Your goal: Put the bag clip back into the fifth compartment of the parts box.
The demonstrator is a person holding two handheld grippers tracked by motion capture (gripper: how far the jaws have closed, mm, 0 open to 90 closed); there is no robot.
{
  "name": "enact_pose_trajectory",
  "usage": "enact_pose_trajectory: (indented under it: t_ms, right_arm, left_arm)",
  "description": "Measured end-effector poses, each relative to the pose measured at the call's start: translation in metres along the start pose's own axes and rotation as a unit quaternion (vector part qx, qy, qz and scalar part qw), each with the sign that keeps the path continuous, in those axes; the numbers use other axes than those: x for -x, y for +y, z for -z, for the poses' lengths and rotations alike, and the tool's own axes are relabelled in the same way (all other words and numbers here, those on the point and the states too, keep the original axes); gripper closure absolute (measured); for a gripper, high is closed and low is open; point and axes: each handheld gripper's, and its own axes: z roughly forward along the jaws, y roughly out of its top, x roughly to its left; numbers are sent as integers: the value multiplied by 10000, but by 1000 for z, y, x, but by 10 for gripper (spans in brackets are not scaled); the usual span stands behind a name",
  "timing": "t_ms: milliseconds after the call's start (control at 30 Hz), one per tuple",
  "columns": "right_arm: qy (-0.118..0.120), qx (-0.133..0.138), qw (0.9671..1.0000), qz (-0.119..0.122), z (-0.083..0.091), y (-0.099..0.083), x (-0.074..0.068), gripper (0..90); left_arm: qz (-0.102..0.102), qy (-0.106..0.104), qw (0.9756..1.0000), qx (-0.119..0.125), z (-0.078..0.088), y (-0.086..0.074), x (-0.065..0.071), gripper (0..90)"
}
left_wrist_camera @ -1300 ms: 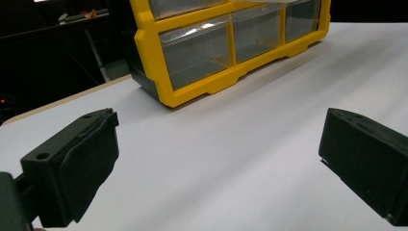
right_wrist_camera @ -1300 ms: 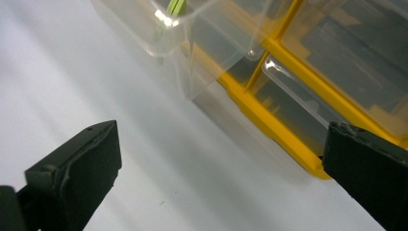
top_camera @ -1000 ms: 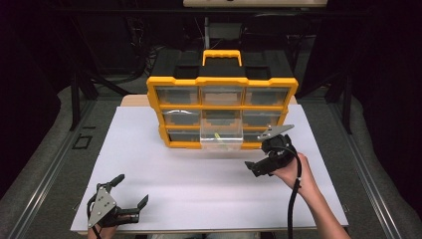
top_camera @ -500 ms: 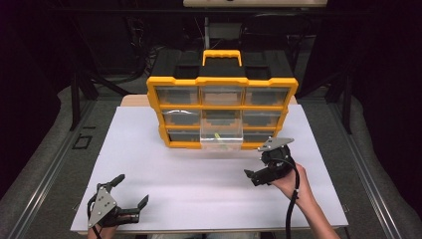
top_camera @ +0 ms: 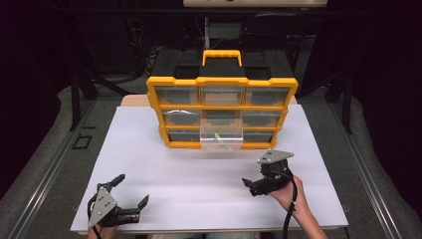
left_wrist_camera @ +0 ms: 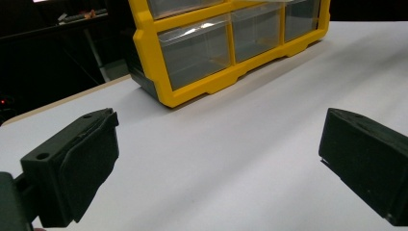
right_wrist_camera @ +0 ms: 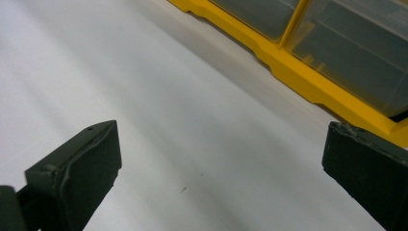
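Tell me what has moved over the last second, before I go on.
The right gripper has drawn back from the yellow drawer cabinet toward the person's edge of the table, holding nothing, its fingers apart. The left gripper stayed near the front left corner, open and empty. The clear drawer in the middle of the bottom row stayed pulled out, with a small yellow-green item inside.

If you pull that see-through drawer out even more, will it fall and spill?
Probably it could. The clear drawer already sticks well out of the yellow organizer, so little may hold it in. It looks like thin plastic, likely light and easy to slide. The small yellow-green piece inside lies loose and would likely slide or tumble if the drawer tipped.
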Motion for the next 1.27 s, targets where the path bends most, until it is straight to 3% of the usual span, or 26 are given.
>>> enact_pose_trajectory:
  t_ms: [500, 667, 1067, 1267]
  right_arm:
    - [-114, 214, 9997, -31, -9, -32, -12, 0]
    - [-152, 230, 9996, -14, -9, -35, -14, 0]
    - [-360, 594, 9976, -61, -6, -53, -23, 0]
    - [-364, 581, 9976, -3, -9, -57, -23, 0]
  left_arm:
    - [3, -10, 10000, -13, -1, 0, 0, 4]
    - [6, -15, 10000, -18, -1, 0, 0, 4]
    - [-4, -38, 10000, -19, -1, 0, 0, 4]
    - [-5, -53, 10000, -55, -3, 0, -1, 4]
